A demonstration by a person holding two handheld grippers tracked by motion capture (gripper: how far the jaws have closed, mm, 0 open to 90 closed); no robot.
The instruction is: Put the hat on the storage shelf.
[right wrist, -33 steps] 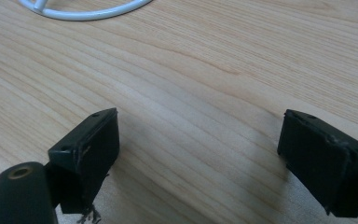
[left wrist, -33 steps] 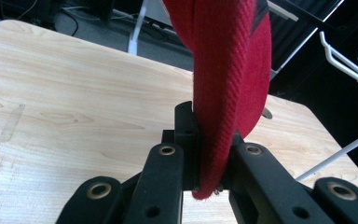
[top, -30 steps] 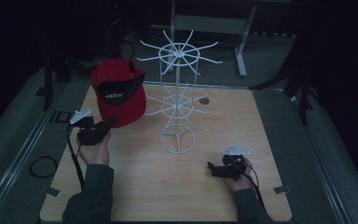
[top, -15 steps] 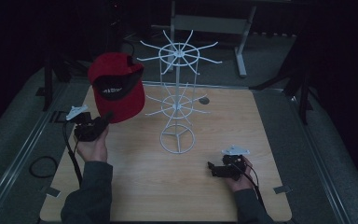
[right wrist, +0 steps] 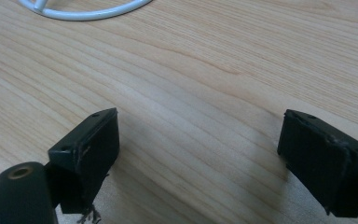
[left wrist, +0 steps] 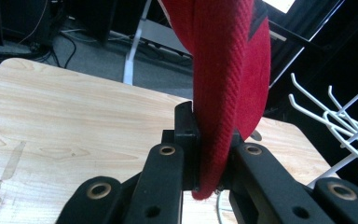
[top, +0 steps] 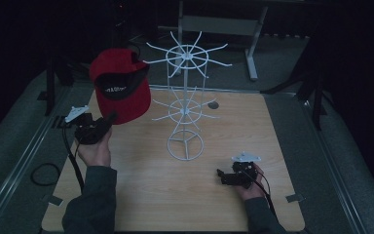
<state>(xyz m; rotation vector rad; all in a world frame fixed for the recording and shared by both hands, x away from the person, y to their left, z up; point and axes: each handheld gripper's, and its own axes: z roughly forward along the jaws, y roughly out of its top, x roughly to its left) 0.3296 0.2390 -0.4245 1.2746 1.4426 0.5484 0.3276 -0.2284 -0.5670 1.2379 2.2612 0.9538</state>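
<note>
A red cap [top: 121, 87] with a black underbrim hangs in the air over the table's far left, held by my left gripper [top: 108, 121], which is shut on its edge. In the left gripper view the red fabric [left wrist: 223, 93] is pinched between the two black jaws of the left gripper [left wrist: 212, 154]. A white wire hook rack [top: 185, 107] stands mid-table, just right of the cap; its hooks [left wrist: 335, 116] show at the right. My right gripper [top: 221, 175] lies low at the front right, and the right gripper [right wrist: 200, 154] has its jaws wide apart over bare wood.
The wooden table [top: 141, 195] has raised grey borders on both sides. The rack's ring base [right wrist: 88, 11] lies ahead of the right gripper. A small dark disc [top: 213, 105] sits behind the rack. A black cable [top: 41, 173] loops off the left edge.
The left gripper has drifted slightly up and left with the cap, which now stands a little more upright. The right gripper has not moved.
</note>
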